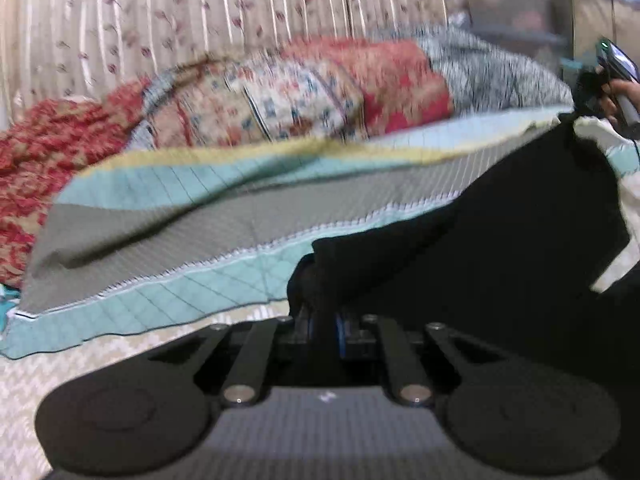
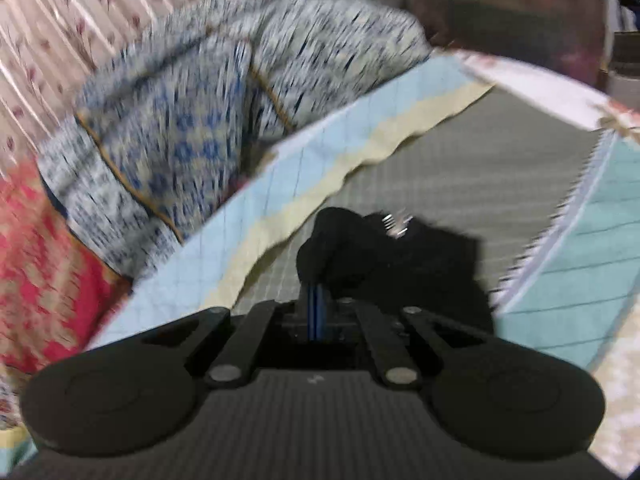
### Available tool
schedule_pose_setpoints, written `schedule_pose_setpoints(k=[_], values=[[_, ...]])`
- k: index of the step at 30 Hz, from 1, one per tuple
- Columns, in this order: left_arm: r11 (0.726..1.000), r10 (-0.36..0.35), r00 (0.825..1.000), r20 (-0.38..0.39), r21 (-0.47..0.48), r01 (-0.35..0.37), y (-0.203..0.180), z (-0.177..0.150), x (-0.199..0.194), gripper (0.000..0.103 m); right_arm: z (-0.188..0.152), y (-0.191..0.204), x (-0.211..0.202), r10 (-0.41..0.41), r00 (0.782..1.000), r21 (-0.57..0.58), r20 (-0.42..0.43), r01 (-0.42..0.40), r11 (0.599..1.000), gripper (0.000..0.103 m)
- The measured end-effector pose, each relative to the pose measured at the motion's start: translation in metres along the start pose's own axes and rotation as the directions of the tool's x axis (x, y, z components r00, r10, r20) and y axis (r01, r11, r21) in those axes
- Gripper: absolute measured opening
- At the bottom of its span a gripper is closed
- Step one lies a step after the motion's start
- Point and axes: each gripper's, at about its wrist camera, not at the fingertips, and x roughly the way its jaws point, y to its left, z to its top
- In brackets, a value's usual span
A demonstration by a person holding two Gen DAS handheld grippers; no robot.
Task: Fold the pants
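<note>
Black cloth fills the gap between both pairs of tongs: the left tongs [image 1: 320, 312] are clenched on one bunched edge of the pants [image 1: 500, 240], the right tongs [image 2: 320, 300] on another bunch carrying a metal fastener [image 2: 396, 224]. The pants hang above the grey-and-teal quilt [image 1: 160, 232], just in front of the patterned pillows [image 1: 300, 92]. Both views are smeared, so I judge the cloth is being swung. Small pinches of thick fabric could slip loose mid-swing, or the hanging part could land crumpled against the quilt's raised folds, spoiling the fold line.
</note>
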Motion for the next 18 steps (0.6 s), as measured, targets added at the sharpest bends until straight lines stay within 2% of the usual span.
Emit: schedule_pose_setpoints(k=[6, 11, 14, 16, 18], values=[[1.000, -0.003, 0.998, 0.063, -0.018, 0.004, -0.014, -0.007, -0.070, 0.009, 0.007, -0.053, -0.117, 0.064, 0.993, 0.050, 0.097, -0.069, 0.996, 0.003], [0.999, -0.032, 0.997, 0.073, -0.014, 0.034, -0.036, -0.031, -0.124, 0.009, -0.012, -0.121, -0.216, 0.100, 0.981, 0.087, 0.164, -0.115, 0.990, 0.004], [0.997, -0.071, 0.994, 0.080, -0.010, 0.072, -0.054, -0.053, -0.155, 0.009, -0.033, -0.173, -0.262, 0.087, 0.979, 0.138, 0.185, -0.113, 0.984, 0.004], [0.995, -0.100, 0.992, 0.077, 0.002, 0.100, -0.069, -0.072, -0.174, 0.009, -0.055, -0.213, -0.288, 0.045, 0.979, 0.171, 0.201, -0.081, 0.982, 0.003], [0.992, -0.123, 0.991, 0.050, 0.009, 0.122, -0.083, -0.091, -0.183, 0.009, -0.076, -0.244, -0.297, 0.008, 0.983, 0.199, 0.183, -0.045, 0.979, 0.003]])
